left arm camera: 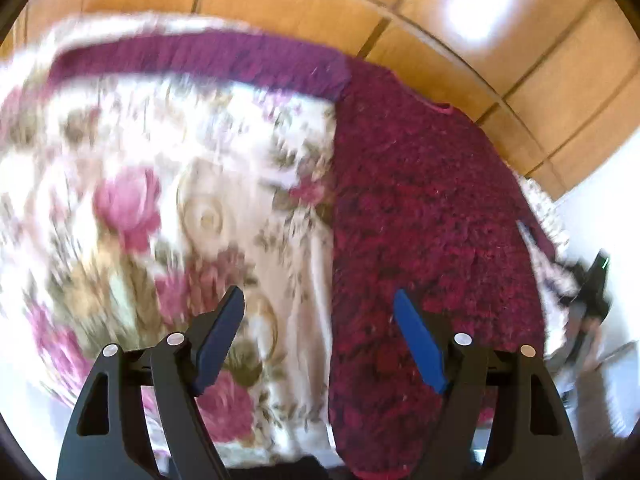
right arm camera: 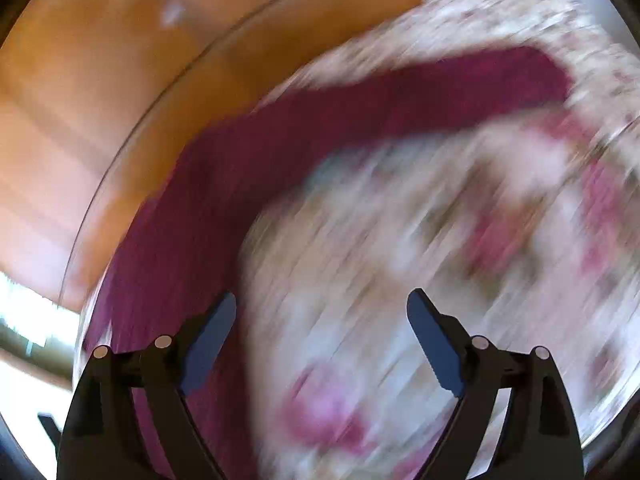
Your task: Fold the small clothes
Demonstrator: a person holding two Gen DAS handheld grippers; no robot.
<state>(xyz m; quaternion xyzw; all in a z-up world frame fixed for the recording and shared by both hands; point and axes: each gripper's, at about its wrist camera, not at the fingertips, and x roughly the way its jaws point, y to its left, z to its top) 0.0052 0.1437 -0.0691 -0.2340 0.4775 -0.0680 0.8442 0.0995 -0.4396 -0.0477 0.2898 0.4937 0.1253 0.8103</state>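
- The left claw (left arm camera: 319,312) stands wide, with nothing between its blue pads (left arm camera: 418,344); it hangs over the seam where the dark red knitted garment (left arm camera: 424,216) meets the flowered cloth (left arm camera: 168,184).
- The garment lies flat on the flowered cloth. One purple sleeve (left arm camera: 208,60) stretches away from the garment's body along the cloth's far edge.
- The garment's near end is cut off by the lower frame and partly hidden behind the claw's black arms.
- Beyond the garment, a dark object (left arm camera: 596,280) at the cloth's edge is too blurred to name.
- The right claw (right arm camera: 321,312) also stands wide and empty, above the flowered cloth (right arm camera: 420,240) just beside the garment (right arm camera: 208,184).
- The right wrist view is heavily smeared: the knit shows only as a red band curving round the cloth, and its edges cannot be made out.
- A round glass desk rim (right arm camera: 132,136) shows beyond the garment, with an orange tiled floor (right arm camera: 80,80) past it.
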